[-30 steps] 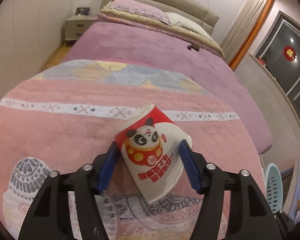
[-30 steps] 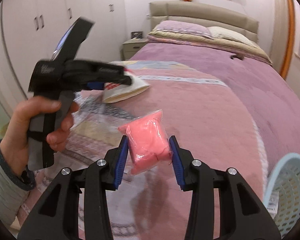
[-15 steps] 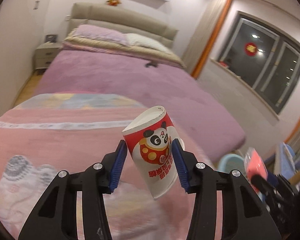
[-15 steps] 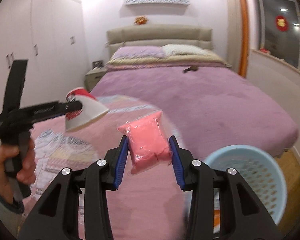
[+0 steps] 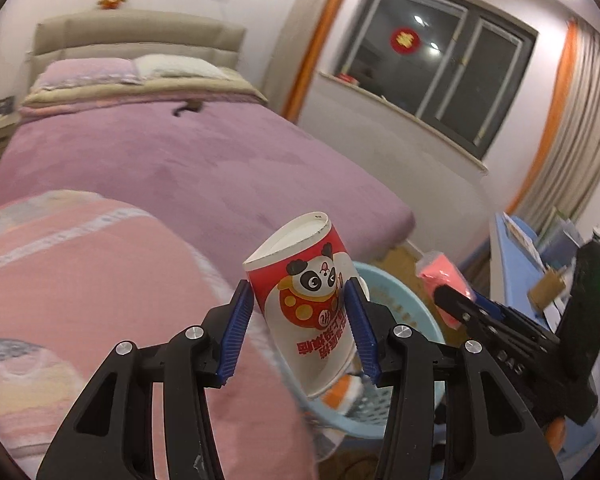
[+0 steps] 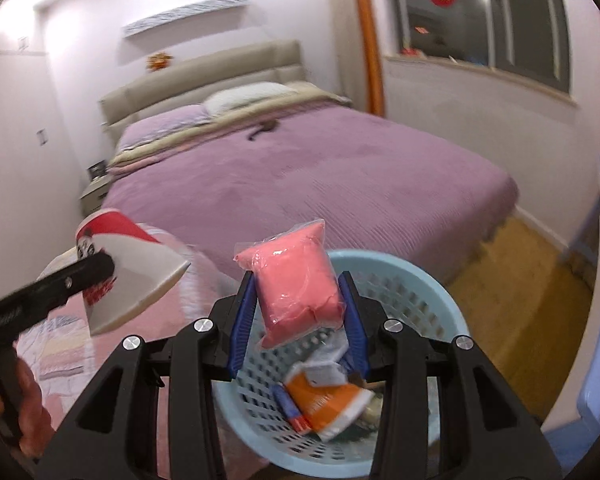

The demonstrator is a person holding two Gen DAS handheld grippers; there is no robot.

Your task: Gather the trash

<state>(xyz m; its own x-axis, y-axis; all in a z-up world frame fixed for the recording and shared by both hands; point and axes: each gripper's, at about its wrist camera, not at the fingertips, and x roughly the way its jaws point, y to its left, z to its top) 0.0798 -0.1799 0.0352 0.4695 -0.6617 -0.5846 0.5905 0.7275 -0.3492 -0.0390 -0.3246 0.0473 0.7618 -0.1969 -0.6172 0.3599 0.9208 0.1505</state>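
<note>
Over basket (image 6: 440,280) now: pink packet (image 6: 296,280), panda cup (image 5: 312,304).

Two grippers: the left gripper (image 5: 298,326) at lower centre and the right gripper (image 6: 298,322) at lower centre. One panda-print paper cup (image 5: 308,300). One pink plastic packet (image 6: 296,284). One light-blue laundry basket (image 6: 440,300), lower right. One bed (image 6: 320,168), with two pillows (image 6: 248,96).
</note>
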